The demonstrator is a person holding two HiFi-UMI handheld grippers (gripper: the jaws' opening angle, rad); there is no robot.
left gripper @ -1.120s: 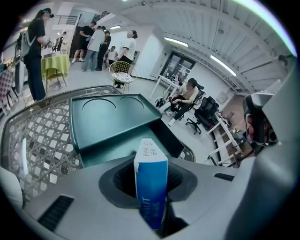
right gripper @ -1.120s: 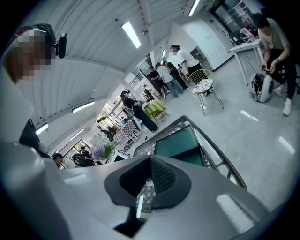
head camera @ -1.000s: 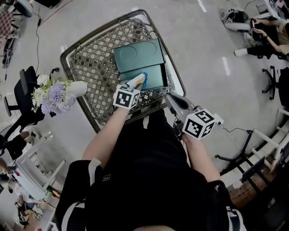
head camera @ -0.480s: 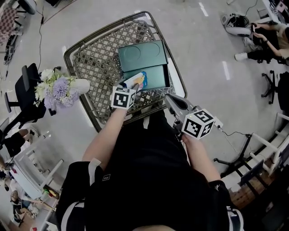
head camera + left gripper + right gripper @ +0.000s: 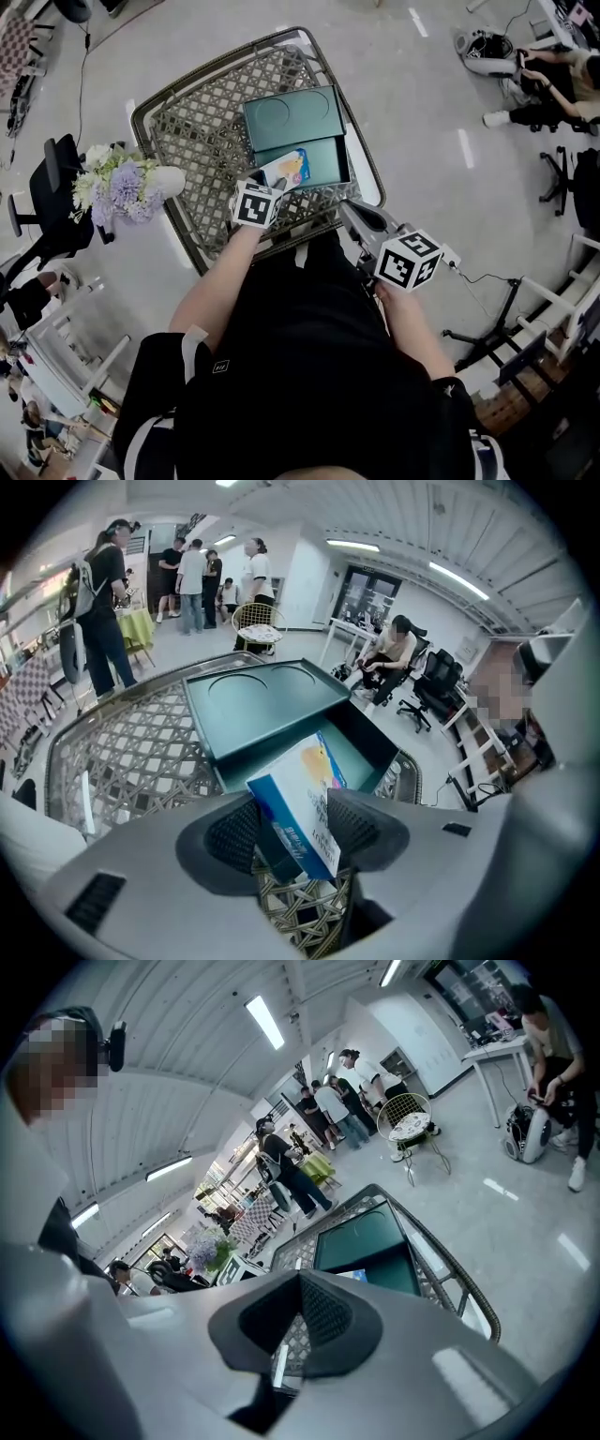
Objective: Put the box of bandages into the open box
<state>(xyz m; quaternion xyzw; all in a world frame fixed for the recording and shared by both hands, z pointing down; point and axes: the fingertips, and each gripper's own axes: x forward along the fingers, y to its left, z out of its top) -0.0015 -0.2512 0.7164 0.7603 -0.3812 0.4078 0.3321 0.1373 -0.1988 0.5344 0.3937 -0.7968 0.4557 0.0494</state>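
Our left gripper's jaws have just been opening and stand wide. The box of bandages sits tilted between them, loose, leaning on one pad, at the near edge of the open box. Our right gripper is closed on nothing. The bandage box's lower end is hidden behind the jaws

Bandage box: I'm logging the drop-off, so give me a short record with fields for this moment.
Bandage box: tilted, at the open green box's near edge
Left hand-held gripper: jaws have just been opening, now wide; bandage box between them, not clamped
Right hand-held gripper: shut, empty
Surface: woven table
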